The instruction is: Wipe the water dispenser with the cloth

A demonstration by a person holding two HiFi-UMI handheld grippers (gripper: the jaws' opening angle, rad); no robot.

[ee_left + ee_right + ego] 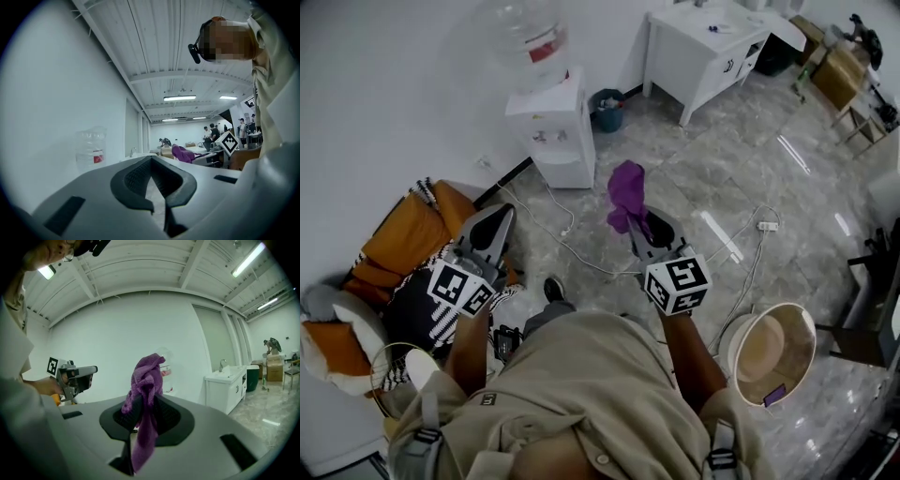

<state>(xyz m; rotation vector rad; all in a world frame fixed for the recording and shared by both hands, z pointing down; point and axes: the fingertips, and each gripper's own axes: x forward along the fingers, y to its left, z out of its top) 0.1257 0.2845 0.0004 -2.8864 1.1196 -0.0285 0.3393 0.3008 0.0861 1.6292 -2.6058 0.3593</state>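
Grey marble floor [712, 169] is filling the room. Left gripper [495, 217] is hovering with its jaws closed on nothing. White water dispenser with clear bottle [555, 131] is standing well beyond both fingertips, untouched. Right gripper [643, 225] is pinching the bunched purple cloth [626, 192], whose long axis is running along the jaws and pointing past the fingertips. Judging by this, wiping is not yet starting.

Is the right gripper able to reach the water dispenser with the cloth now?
Likely yes, one step closer: right gripper, shut on the cloth, faces the water dispenser; only floor between.
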